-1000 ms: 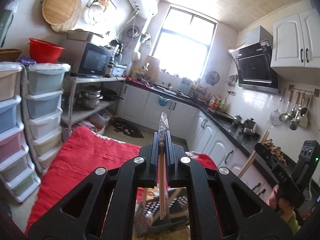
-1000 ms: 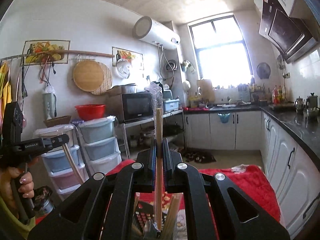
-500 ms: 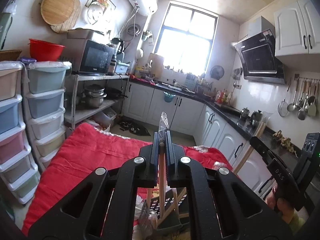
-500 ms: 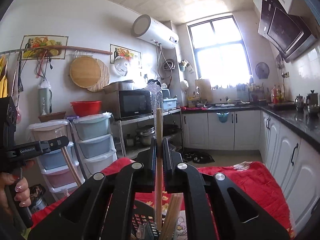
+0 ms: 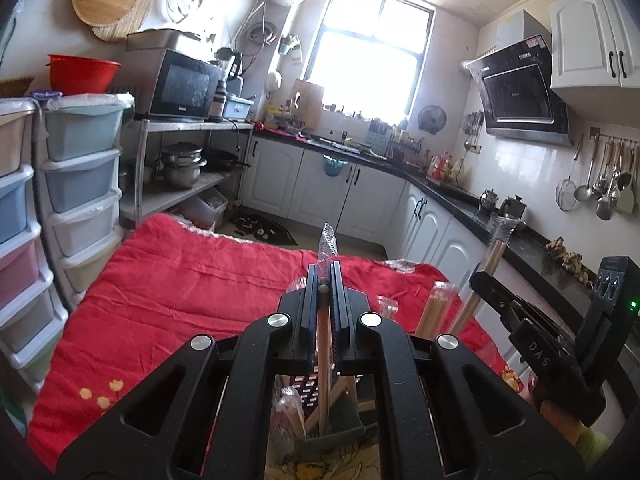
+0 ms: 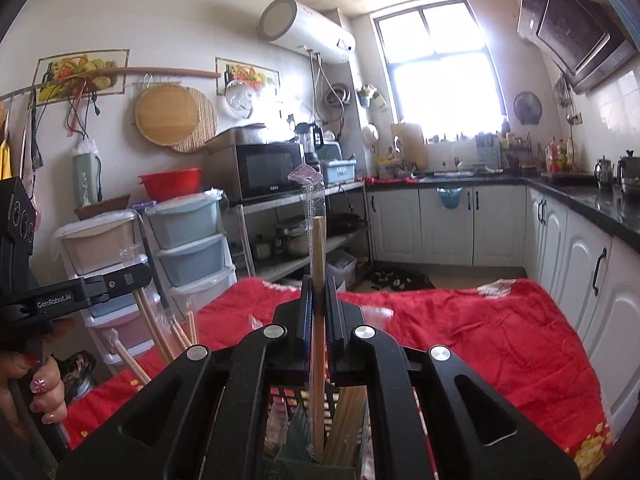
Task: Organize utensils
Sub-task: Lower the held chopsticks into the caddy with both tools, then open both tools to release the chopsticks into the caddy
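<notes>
My left gripper [image 5: 323, 280] is shut on a plastic-wrapped pair of wooden chopsticks [image 5: 325, 344], held upright with the lower end inside a dark perforated utensil holder [image 5: 320, 394]. My right gripper [image 6: 319, 292] is shut on another wrapped pair of chopsticks [image 6: 318, 264], its lower end in the same holder [image 6: 296, 404]. Several more wrapped chopsticks [image 6: 348, 420] stand in the holder. The right gripper also shows at the right of the left wrist view [image 5: 486, 280]; the left gripper shows at the left of the right wrist view [image 6: 132, 282].
The holder stands on a table under a red cloth [image 5: 180, 280]. Stacked plastic drawers [image 5: 80, 184] are at the left, white kitchen cabinets [image 5: 424, 224] and a dark counter at the right. A shelf with a microwave [image 6: 268, 168] stands behind.
Both grippers have tilted down and lowered, so more of the red cloth and the holder shows. Both chopstick pairs have sunk deeper into the holder.
</notes>
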Demonstrator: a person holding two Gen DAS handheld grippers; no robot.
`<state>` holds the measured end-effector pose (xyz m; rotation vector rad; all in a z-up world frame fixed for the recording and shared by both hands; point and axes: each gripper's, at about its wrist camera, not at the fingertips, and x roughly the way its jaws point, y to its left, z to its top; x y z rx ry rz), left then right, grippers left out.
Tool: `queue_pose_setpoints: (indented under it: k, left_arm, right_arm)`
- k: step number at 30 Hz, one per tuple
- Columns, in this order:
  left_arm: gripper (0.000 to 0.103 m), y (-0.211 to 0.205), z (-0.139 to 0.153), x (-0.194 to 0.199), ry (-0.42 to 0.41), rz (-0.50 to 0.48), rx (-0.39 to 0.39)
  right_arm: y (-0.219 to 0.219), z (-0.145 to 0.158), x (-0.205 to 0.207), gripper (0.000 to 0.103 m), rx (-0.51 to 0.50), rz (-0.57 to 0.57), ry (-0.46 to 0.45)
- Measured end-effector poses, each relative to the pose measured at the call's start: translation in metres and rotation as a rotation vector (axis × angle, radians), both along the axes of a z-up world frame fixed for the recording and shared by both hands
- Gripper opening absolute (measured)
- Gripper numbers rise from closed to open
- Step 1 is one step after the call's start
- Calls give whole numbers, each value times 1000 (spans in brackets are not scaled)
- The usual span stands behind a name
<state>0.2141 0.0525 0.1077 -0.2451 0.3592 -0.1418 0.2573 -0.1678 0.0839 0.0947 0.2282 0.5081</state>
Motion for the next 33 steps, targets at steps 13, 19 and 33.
queue_pose_setpoints:
  k: [13, 19, 33]
  left_arm:
    - [13, 0, -14, -1, 74, -29, 1]
    - [19, 3, -11, -5, 74, -27, -4]
    - [65, 2, 8, -29, 61, -33, -7]
  right_arm:
    - [4, -17, 1, 15, -20, -1, 104]
    - [3, -13, -7, 19, -28, 2, 107]
    - [-7, 9, -36, 37, -53, 13, 95]
